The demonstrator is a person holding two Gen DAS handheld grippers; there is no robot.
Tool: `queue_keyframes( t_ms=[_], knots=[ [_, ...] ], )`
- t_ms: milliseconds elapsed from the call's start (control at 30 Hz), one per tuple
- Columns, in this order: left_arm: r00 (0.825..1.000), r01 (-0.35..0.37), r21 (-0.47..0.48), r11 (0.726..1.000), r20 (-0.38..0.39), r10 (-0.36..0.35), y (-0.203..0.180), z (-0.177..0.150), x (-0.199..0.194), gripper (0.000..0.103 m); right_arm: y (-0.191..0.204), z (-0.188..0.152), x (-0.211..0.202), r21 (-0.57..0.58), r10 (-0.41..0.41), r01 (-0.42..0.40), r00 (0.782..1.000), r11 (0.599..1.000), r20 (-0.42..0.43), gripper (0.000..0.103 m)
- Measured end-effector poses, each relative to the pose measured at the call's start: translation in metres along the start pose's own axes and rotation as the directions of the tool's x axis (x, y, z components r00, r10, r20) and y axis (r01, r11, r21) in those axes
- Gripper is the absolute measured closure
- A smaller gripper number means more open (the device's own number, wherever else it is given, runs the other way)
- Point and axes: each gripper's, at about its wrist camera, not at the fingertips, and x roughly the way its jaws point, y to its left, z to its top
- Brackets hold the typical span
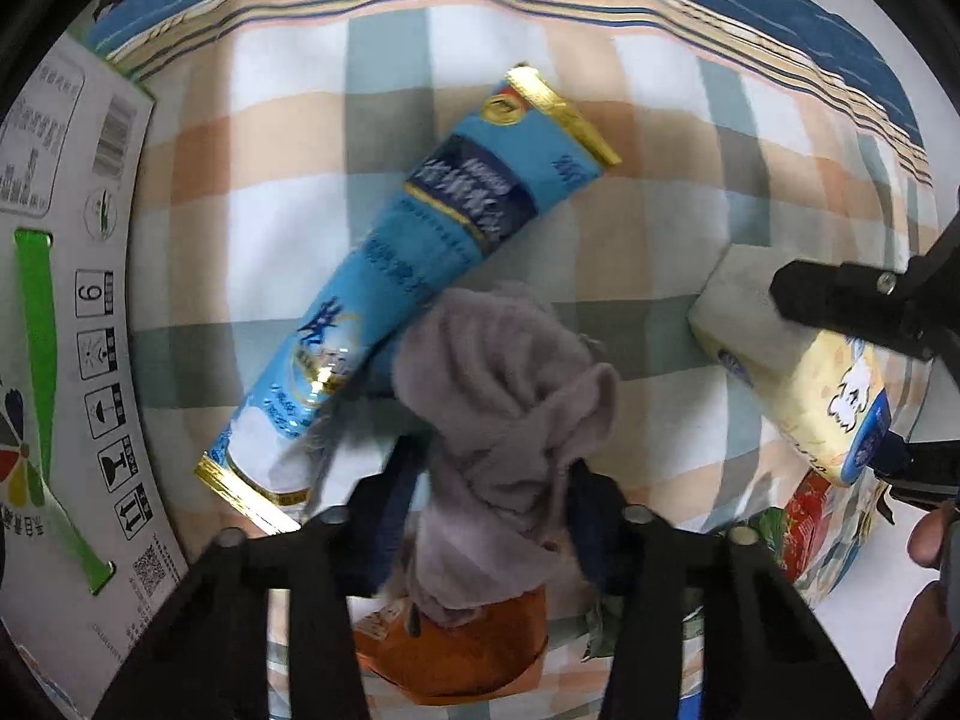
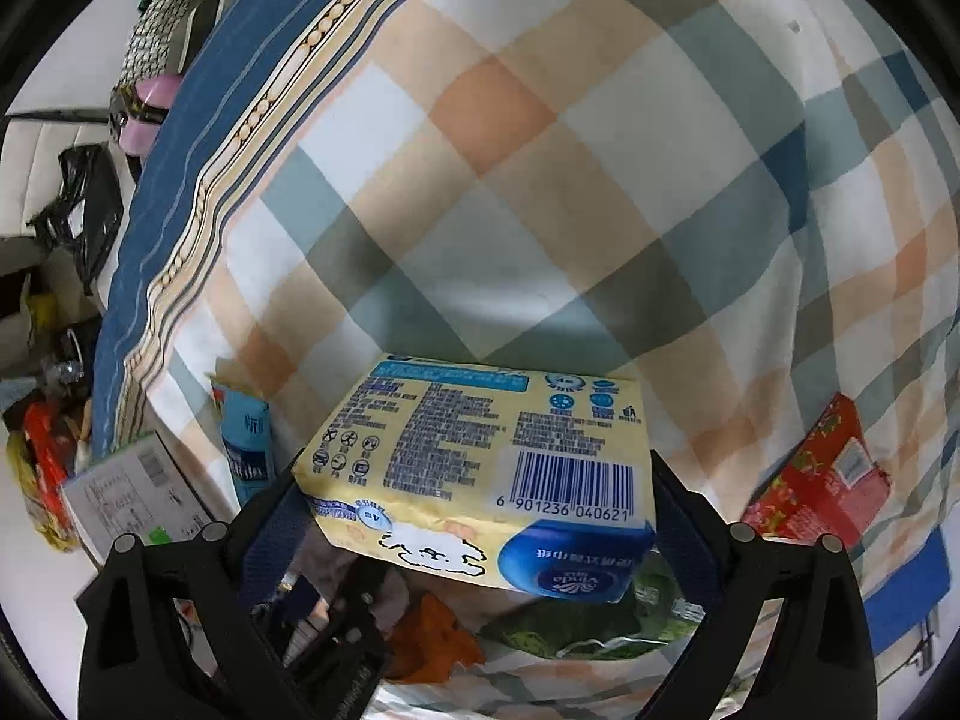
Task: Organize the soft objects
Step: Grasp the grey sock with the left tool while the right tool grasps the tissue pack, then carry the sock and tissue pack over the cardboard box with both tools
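Left wrist view, item one: left gripper [image 1: 489,480], jaws clenching a bunched grey cloth [image 1: 504,378], which is hanging above the checked bedsheet [image 1: 300,138]. Landmark for this entry: the blue tube-shaped pack [image 1: 414,276], lying diagonally on the sheet.

Item two: grey cloth, sitting just in front of the tube's lower half and overlapping its edge in this view; whether it is touching the tube cannot be told. An orange item [image 1: 468,642] is lying beneath the cloth, nearer the camera than the tube.

Item three: right gripper [image 2: 480,516], jaws grasping a yellow tissue pack [image 2: 480,456] by its two short sides, barcode face up. From the left wrist view the pack [image 1: 798,378] is being held to the right of the tube, well apart from it, lifted clear of the sheet.

Item four: white carton [image 1: 66,300], standing left of the tube. A red packet [image 2: 822,480] is lying right of the tissue pack, far from the tube.

Handling note, as judgement: both soft items are being carried toward a grouping spot. Keeping the cloth's loose folds clear of the tube is advisable, so it is not dragged. The tissue pack is yielding under pressure; keeping it level and setting it down flat before releasing should prevent slipping.
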Motion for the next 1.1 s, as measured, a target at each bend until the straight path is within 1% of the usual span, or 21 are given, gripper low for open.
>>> queue_keyframes(
  t_ms=[133, 233, 367, 533, 667, 700, 833, 933, 967, 1100],
  knots=[
    [0.999, -0.030, 0.029, 0.999, 0.028, 0.029, -0.009, -0.005, -0.015, 0.069, -0.002, -0.006, -0.005, -0.035, -0.016, 0.017, 1.000, 0.999, 0.019, 0.003],
    [0.998, -0.039, 0.039, 0.998, 0.059, 0.037, -0.013, -0.017, -0.029, 0.069, -0.002, -0.017, -0.010, -0.060, -0.002, 0.003, 0.999, 0.998, 0.032, 0.003],
    [0.994, -0.015, 0.041, 0.999, 0.110, 0.010, -0.007, -0.037, -0.066, 0.069, 0.002, -0.037, -0.021, -0.112, 0.030, -0.024, 0.998, 0.993, 0.054, 0.003],
    [0.980, 0.024, 0.044, 0.999, 0.194, -0.032, 0.010, -0.069, -0.121, 0.069, 0.012, -0.074, -0.043, -0.189, 0.081, -0.065, 0.994, 0.980, 0.077, 0.003],
    [0.964, 0.053, 0.020, 0.998, 0.261, -0.056, 0.036, -0.090, -0.167, 0.069, 0.028, -0.106, -0.069, -0.275, 0.127, -0.098, 0.988, 0.956, 0.090, 0.003],
    [0.960, 0.058, 0.015, 0.998, 0.275, -0.060, 0.049, -0.081, -0.174, 0.069, 0.034, -0.113, -0.076, -0.298, 0.137, -0.104, 0.986, 0.949, 0.093, 0.003],
    [0.937, 0.065, -0.023, 0.998, 0.346, -0.053, 0.085, -0.103, -0.224, 0.069, 0.060, -0.152, -0.103, -0.403, 0.190, -0.133, 0.976, 0.905, 0.105, 0.003],
    [0.927, 0.055, -0.054, 0.997, 0.375, -0.030, 0.111, -0.099, -0.241, 0.069, 0.083, -0.183, -0.121, -0.476, 0.223, -0.148, 0.969, 0.867, 0.105, 0.003],
    [0.926, 0.055, -0.067, 0.996, 0.377, -0.026, 0.123, -0.099, -0.245, 0.069, 0.094, -0.196, -0.125, -0.502, 0.232, -0.151, 0.967, 0.852, 0.102, 0.003],
    [0.921, 0.052, -0.118, 0.992, 0.390, -0.002, 0.170, -0.094, -0.252, 0.069, 0.140, -0.224, -0.125, -0.560, 0.247, -0.148, 0.963, 0.815, 0.105, 0.003]
  ],
)
